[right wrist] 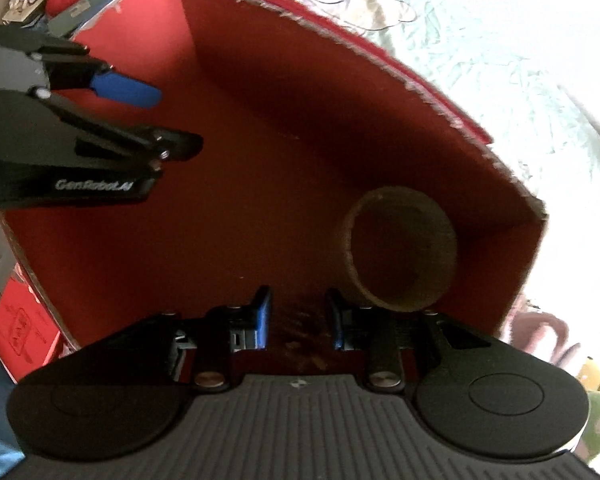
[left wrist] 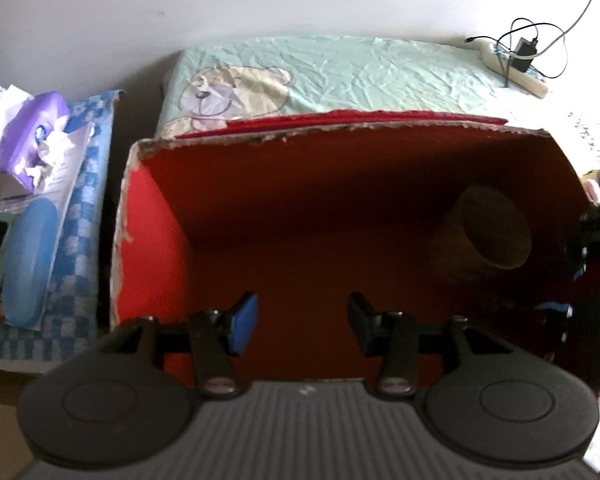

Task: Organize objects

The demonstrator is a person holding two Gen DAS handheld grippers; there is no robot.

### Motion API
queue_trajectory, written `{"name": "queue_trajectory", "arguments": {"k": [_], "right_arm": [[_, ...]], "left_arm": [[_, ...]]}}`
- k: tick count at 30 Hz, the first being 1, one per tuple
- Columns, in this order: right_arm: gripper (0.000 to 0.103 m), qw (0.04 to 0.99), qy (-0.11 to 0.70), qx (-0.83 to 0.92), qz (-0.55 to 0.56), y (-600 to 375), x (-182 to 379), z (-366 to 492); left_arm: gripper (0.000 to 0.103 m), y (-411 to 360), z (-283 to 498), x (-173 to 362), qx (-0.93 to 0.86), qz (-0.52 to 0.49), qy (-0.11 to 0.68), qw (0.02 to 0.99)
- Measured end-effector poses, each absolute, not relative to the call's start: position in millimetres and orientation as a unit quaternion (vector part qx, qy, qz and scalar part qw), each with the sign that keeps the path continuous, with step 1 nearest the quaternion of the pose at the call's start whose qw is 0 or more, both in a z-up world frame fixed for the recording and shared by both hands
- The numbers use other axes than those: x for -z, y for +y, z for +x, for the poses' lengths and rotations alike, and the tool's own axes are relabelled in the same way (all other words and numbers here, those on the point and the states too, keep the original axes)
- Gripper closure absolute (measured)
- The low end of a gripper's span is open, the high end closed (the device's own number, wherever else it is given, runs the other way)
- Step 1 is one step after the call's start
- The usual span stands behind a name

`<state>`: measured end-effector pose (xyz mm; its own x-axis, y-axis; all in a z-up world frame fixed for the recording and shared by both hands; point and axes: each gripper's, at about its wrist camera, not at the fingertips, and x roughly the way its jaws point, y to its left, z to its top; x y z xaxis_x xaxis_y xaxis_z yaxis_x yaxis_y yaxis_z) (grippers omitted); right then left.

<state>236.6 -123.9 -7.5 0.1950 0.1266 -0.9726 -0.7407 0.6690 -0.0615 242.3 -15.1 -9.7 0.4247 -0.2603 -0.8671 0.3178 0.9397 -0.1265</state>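
Red cardboard box (left wrist: 340, 216) sits on the bed (left wrist: 380, 76), torn rim up, near the bed's left edge and front-left corner; mint sheet with bear print (left wrist: 228, 92) behind it. Inside the box a brown cup (left wrist: 488, 232) lies tipped on its side by the right wall, mouth facing the cameras; in the right wrist view the same cup (right wrist: 400, 256) is just past the right fingertip. Left tool (left wrist: 302, 322) hovers over the box's near wall, released, nothing between the blue pads (left wrist: 246, 320). Right tool (right wrist: 298, 320) is over the box floor, jaws parted and empty. Left tool also shows in the right view (right wrist: 168, 120), reaching in over the left side of the box, well apart from the cup. Off the bed's left edge: purple tissue box (left wrist: 32, 136), blue oval case (left wrist: 30, 264), blue checkered cloth (left wrist: 84, 184). Power strip with charger (left wrist: 520, 64) at the bed's far-right corner. Green plush (right wrist: 598, 416) by the right edge, blurred.
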Motion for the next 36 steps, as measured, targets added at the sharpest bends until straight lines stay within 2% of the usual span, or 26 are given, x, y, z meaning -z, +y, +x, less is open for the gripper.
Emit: {"name": "queue_trajectory", "arguments": {"k": [9, 19, 25, 31, 36], "right_arm": [[0.072, 0.704, 0.575, -0.297, -0.292, -119, 41, 226], [0.072, 0.716, 0.572, -0.264, -0.300, -125, 58, 224], [0.072, 0.750, 0.558, -0.252, -0.249, -132, 64, 226], [0.072, 0.777, 0.547, -0.253, -0.184, -138, 67, 230], [0.072, 0.778, 0.546, -0.257, -0.174, -138, 73, 232]], "left_arm": [[0.053, -21, 243, 11, 0.152, 0.050, 0.510, 0.845], [0.047, -36, 246, 14, 0.139, 0.093, 0.507, 0.846], [0.041, -39, 247, 15, 0.140, 0.105, 0.508, 0.843], [0.040, -42, 245, 15, 0.138, 0.115, 0.507, 0.843], [0.036, -44, 245, 16, 0.136, 0.123, 0.508, 0.842]]}}
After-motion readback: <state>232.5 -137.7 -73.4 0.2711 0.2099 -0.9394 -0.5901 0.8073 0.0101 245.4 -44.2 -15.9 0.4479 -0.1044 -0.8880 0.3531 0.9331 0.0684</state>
